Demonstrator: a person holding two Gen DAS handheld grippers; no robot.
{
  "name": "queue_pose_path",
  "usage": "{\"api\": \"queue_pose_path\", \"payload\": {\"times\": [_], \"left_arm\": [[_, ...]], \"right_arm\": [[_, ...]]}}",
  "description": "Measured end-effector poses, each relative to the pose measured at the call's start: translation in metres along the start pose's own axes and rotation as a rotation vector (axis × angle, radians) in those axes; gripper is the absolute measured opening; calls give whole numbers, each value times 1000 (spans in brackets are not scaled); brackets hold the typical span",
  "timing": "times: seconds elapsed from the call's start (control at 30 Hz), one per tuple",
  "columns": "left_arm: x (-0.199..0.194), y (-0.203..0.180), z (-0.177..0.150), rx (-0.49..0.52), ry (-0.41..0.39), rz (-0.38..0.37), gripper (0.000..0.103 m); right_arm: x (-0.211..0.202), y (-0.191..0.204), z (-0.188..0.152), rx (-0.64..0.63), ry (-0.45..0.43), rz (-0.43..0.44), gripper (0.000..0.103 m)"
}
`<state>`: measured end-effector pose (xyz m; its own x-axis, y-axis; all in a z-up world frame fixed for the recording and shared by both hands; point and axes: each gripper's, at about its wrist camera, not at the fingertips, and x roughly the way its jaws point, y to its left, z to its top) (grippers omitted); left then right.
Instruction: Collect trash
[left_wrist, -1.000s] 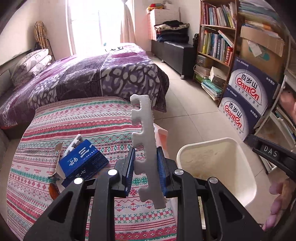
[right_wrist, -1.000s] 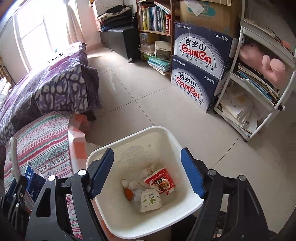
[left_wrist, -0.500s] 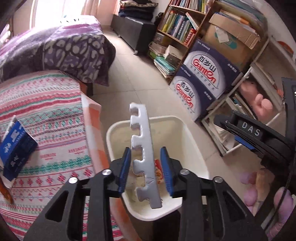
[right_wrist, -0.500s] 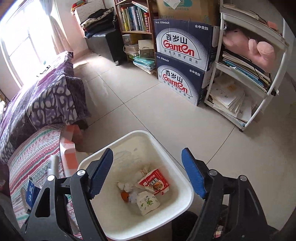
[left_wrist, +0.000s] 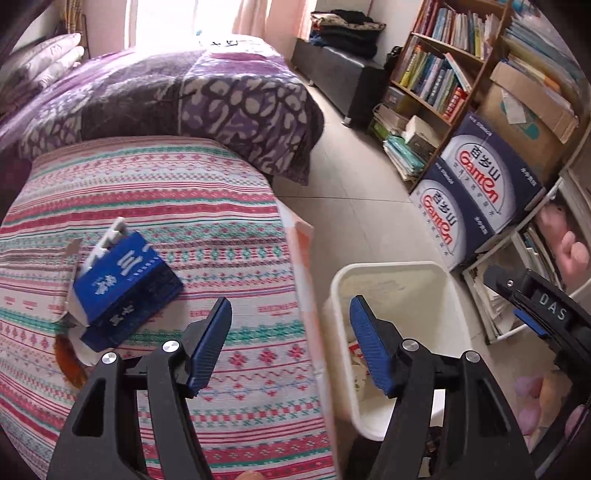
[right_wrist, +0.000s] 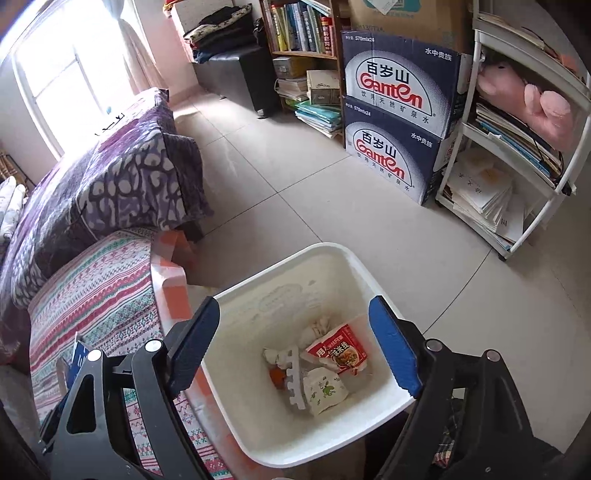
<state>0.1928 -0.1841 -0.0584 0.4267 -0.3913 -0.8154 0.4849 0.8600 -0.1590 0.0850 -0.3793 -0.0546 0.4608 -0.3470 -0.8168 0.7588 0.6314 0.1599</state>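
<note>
The left gripper (left_wrist: 291, 345) hangs over the table's right edge with its fingers (left_wrist: 208, 345) spreading apart and nothing between them, while the right gripper (right_wrist: 291, 345) hovers above the white bin (right_wrist: 384, 291), its fingers also widening around empty air. Inside the bin the white notched foam strip (right_wrist: 293, 376) lies among a red snack packet (right_wrist: 338, 352) and a white wrapper (right_wrist: 327, 389). Farther left, a blue carton (left_wrist: 125, 286) rests on the striped table (left_wrist: 207, 206).
</note>
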Motion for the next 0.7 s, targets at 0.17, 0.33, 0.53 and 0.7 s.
{"api": "queue_pose_path", "payload": {"times": [0.17, 0.33, 0.53, 0.7], "left_arm": [[1, 54, 11, -22, 39, 137, 75], [11, 120, 23, -65, 109, 239, 84], [37, 199, 26, -231, 207, 233, 86], [55, 240, 15, -389, 269, 131, 86]], "right_arm": [[3, 34, -10, -61, 25, 20, 85], [10, 65, -23, -129, 65, 36, 87], [20, 97, -39, -177, 122, 61, 88], [27, 120, -51, -205, 169, 85, 88]]}}
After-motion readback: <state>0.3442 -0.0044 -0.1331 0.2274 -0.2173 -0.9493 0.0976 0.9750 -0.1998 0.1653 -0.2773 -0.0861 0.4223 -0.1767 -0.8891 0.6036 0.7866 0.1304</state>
